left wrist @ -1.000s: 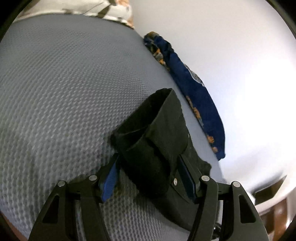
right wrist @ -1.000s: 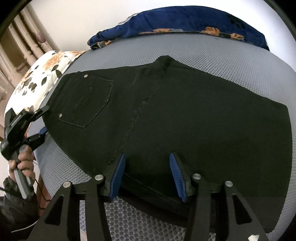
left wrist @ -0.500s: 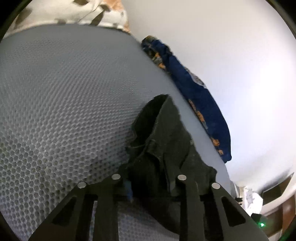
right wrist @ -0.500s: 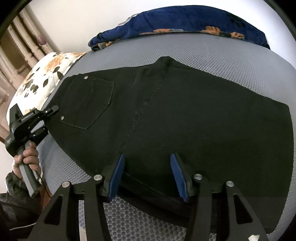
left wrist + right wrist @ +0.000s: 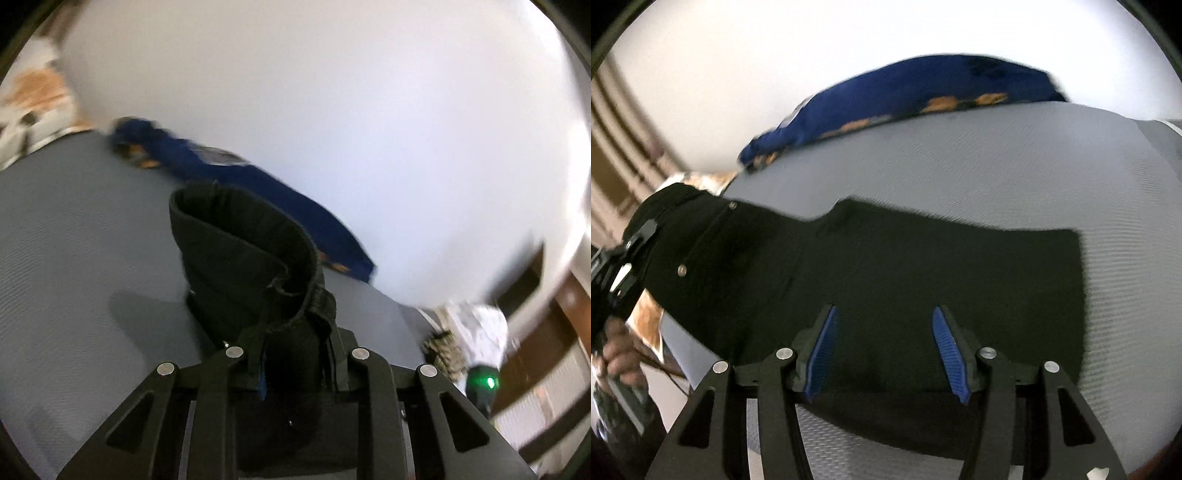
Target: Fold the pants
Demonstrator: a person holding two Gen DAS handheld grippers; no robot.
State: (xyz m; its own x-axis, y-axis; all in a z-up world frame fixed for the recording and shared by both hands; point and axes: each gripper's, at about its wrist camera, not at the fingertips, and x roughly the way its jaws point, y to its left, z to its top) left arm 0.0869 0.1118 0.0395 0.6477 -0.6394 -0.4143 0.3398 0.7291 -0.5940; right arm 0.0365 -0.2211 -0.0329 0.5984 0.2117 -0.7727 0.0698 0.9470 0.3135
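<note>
Black pants (image 5: 923, 266) lie folded on a grey mesh mattress (image 5: 1015, 166). My left gripper (image 5: 295, 365) is shut on the waistband end of the pants (image 5: 251, 258) and holds it lifted above the mattress; the cloth stands up in a curl in front of the fingers. In the right wrist view that gripper (image 5: 624, 254) shows at the far left with the raised waistband. My right gripper (image 5: 884, 354) is open, its blue pads (image 5: 822, 350) over the near edge of the pants, holding nothing.
A dark blue patterned cloth (image 5: 905, 99) lies along the mattress's far edge by the white wall. A floral pillow (image 5: 33, 99) is at one end. Brown furniture (image 5: 546, 332) stands beyond the other end of the mattress.
My left gripper has closed on the waistband and lifted it off the mattress. The right gripper has stayed open and has moved a little over the pants.
</note>
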